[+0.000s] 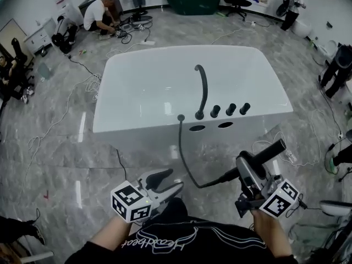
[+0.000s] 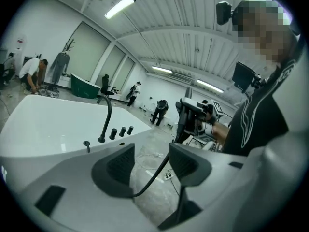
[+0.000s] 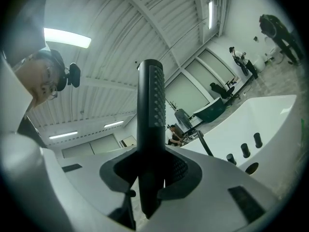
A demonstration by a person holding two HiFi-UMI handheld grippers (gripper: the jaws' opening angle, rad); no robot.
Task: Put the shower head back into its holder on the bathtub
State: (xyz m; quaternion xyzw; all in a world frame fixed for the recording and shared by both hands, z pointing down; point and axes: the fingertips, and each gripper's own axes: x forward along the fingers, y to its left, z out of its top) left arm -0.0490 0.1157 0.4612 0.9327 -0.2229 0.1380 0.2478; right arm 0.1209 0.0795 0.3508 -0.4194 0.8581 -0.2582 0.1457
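The left tongs (image 1: 175,179) are held low at the left, jaws wide apart and nothing gripped. The hose (image 1: 184,158) hangs just beside them, untouched. Beyond stands the tub (image 1: 137,124), with a spout (image 1: 202,89), three knobs (image 1: 230,109) and two dark openings (image 1: 197,128) on its near rim. One opening is judged to be the holder, though which one cannot be told. At the right, the shower head (image 1: 264,153) is clamped by its handle in the right tongs (image 1: 246,166), well short of the rim and not yet seated.

The slack hose could be snagged on the open left tongs as the head is carried forward, and the head could then be twisted in its grip. The wrong opening could be aimed at, or the tip knocked against the knobs, since they stand close together.

In the right gripper view the pads are seen closed on the dimpled handle, which the head view shows only from outside. In the left gripper view the hose is seen crossing behind the open gap. Only in the head view are both openings and the hose's whole run laid out.
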